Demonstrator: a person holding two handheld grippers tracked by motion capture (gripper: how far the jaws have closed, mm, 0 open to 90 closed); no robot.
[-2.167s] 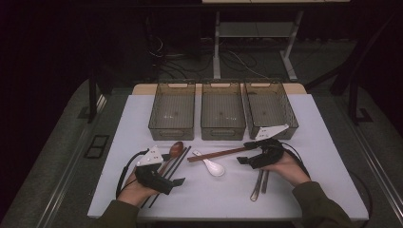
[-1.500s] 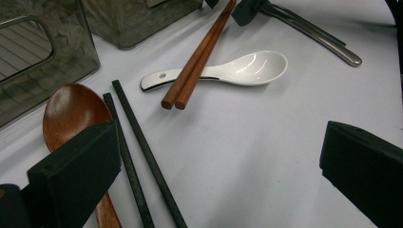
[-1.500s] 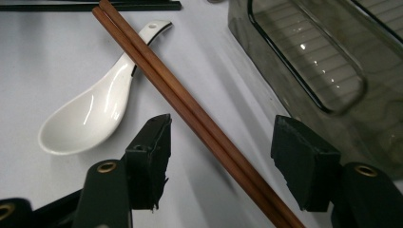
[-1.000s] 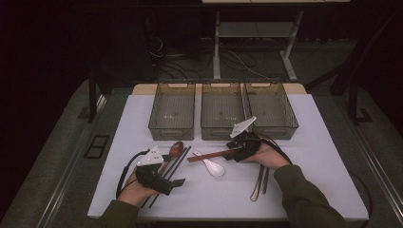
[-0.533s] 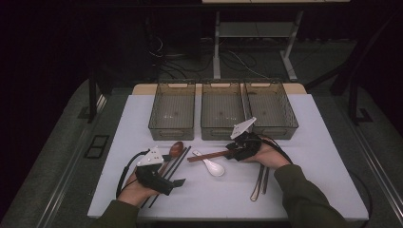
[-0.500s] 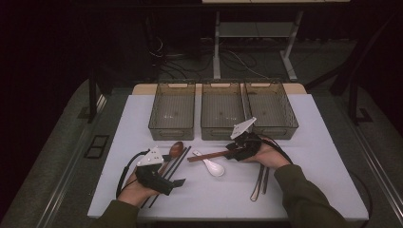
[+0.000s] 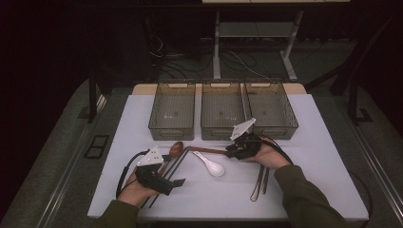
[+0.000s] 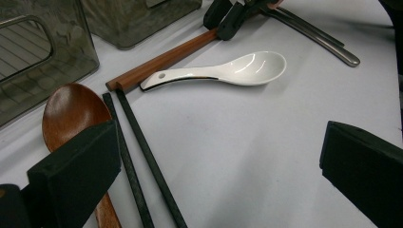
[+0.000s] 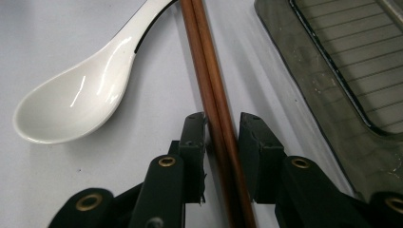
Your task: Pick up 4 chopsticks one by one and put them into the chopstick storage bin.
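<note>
A pair of brown chopsticks (image 7: pixel 206 150) (image 8: pixel 161 61) lies in front of the bins. Its right end runs between the jaws of my right gripper (image 7: pixel 231 151) (image 9: pixel 222 123). Those jaws have just been closing and stand narrowly on either side of the sticks (image 9: pixel 209 80), with a thin gap still showing at the pads. A white ceramic spoon (image 7: pixel 211 165) (image 9: pixel 81 104) (image 8: pixel 237 69) lies just beside the sticks. My left gripper (image 7: pixel 172 172) (image 8: pixel 218 161) rests wide open at the front left, over a wooden spoon (image 7: pixel 177 148) (image 8: pixel 71 114) and black chopsticks (image 7: pixel 176 164) (image 8: pixel 142 156).
Three smoky clear bins (image 7: pixel 172 133) (image 7: pixel 221 134) (image 7: pixel 272 132) stand in a row at the back of the white table; one bin's wall (image 9: pixel 342 71) is close to my right gripper. Metal utensils (image 7: pixel 260 183) (image 8: pixel 313 38) lie under the right forearm.
The right gripper has moved left from above the metal utensils to the end of the brown chopsticks and has stayed there. The left hand has not moved.
</note>
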